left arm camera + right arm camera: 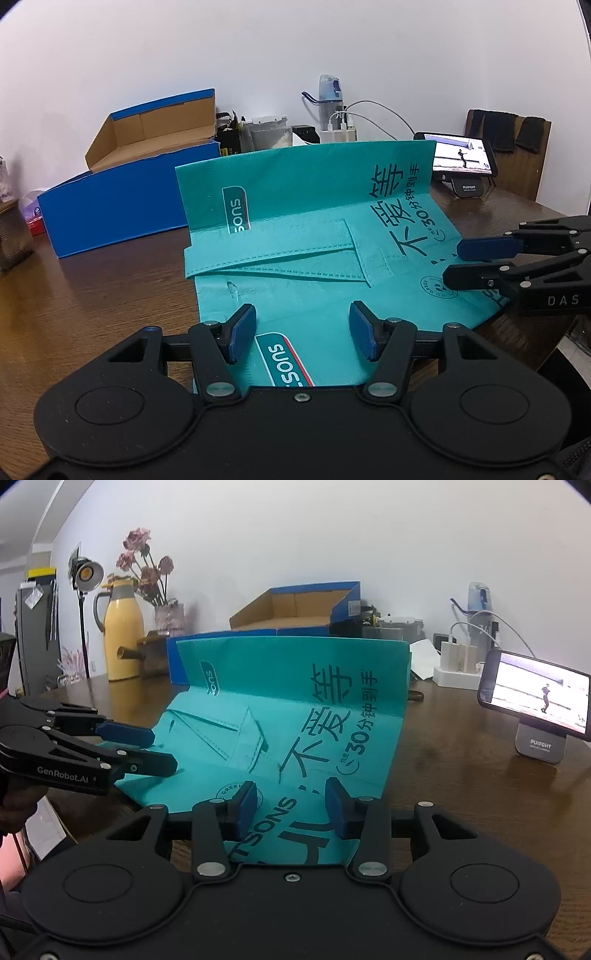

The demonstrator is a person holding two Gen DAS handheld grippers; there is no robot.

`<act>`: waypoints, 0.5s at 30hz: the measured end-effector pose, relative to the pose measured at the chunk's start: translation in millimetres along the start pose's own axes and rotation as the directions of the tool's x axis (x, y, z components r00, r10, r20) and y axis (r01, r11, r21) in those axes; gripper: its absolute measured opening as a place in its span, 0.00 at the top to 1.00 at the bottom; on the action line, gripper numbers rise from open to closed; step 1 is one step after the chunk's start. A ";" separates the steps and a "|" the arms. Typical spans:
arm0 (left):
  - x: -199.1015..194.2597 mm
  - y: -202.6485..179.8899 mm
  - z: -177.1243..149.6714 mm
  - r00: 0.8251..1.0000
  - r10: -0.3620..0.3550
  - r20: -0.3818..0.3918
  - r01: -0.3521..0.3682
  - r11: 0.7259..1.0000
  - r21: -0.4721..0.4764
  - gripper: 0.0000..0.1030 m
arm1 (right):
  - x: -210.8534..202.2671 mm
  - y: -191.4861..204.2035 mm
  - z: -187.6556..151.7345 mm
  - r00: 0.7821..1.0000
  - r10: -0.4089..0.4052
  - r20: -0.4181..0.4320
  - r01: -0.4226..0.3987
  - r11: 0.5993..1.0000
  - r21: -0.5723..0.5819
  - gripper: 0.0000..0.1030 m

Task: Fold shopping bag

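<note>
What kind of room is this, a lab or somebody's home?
Most likely a home, at a wooden table used for everyday things. A yellow jug and a vase of flowers stand at the back, and a phone on a stand plays a video.

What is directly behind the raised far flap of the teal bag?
Behind the teal bag, the blue cardboard box rises above the flap's edge, open top showing. The flap covers the box's lower front and the table there.

Plain white wall (258, 55) behind dark wooden table (92, 295).
</note>
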State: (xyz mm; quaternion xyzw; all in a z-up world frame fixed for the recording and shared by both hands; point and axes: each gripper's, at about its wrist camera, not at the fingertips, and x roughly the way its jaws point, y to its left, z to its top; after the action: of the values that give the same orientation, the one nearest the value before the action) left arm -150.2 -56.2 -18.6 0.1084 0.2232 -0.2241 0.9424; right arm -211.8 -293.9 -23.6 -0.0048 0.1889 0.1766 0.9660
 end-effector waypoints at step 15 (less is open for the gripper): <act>-9.6 6.9 -0.1 0.999 -0.038 -0.029 0.038 0.999 -0.001 0.42 | -10.0 3.0 6.5 0.997 0.055 -0.048 -0.056 0.998 -0.028 0.58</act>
State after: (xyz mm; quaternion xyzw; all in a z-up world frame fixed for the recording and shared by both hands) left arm -154.7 -46.6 -13.4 0.1071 0.2387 -0.2403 0.9348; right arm -219.1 -294.0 -13.8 -0.0178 0.2091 0.2059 0.9558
